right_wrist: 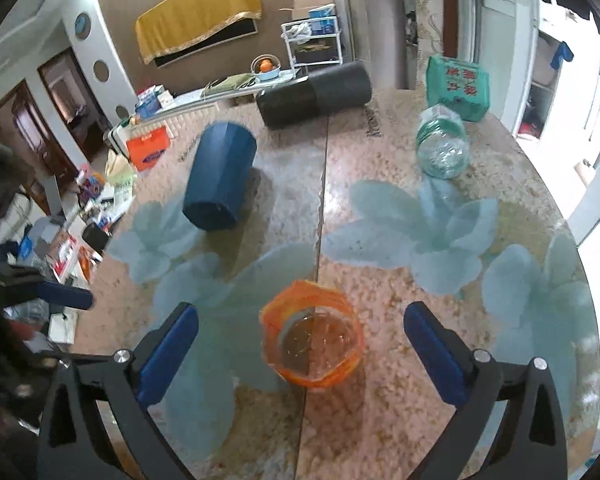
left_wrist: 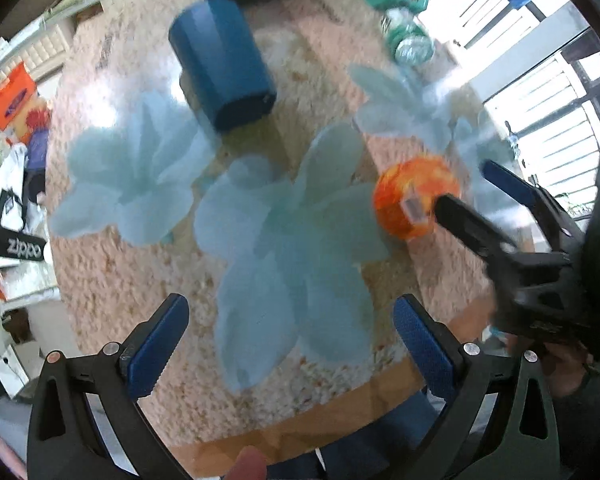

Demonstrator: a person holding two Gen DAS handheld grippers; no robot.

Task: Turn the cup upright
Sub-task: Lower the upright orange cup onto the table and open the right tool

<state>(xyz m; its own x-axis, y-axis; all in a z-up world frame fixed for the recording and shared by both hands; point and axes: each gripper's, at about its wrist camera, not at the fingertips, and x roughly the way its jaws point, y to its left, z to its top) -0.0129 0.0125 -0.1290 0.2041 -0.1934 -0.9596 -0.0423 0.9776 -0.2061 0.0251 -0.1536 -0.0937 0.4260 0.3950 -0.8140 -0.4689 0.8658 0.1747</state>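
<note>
With the orange cup (right_wrist: 312, 344) lying on its side on the glass-topped table (right_wrist: 380, 420), mouth toward the right gripper (right_wrist: 300, 344); fingers spread wide to either side of it, apart from the rim, seemingly lined up to close across the body and tip it upright. Left gripper (left_wrist: 292, 344) likewise wide and holding nothing, well back over the flower print, probably kept clear; blue cup (right_wrist: 220, 176) also on its side farther off, near a glass jar (right_wrist: 442, 148).

round glass table (right_wrist: 400, 420), flower print | orange cup (right_wrist: 312, 344) | blue cup (right_wrist: 220, 176) on side | clear jar (right_wrist: 442, 148) | green box (right_wrist: 458, 88) | black cylinder (right_wrist: 314, 94)
</note>
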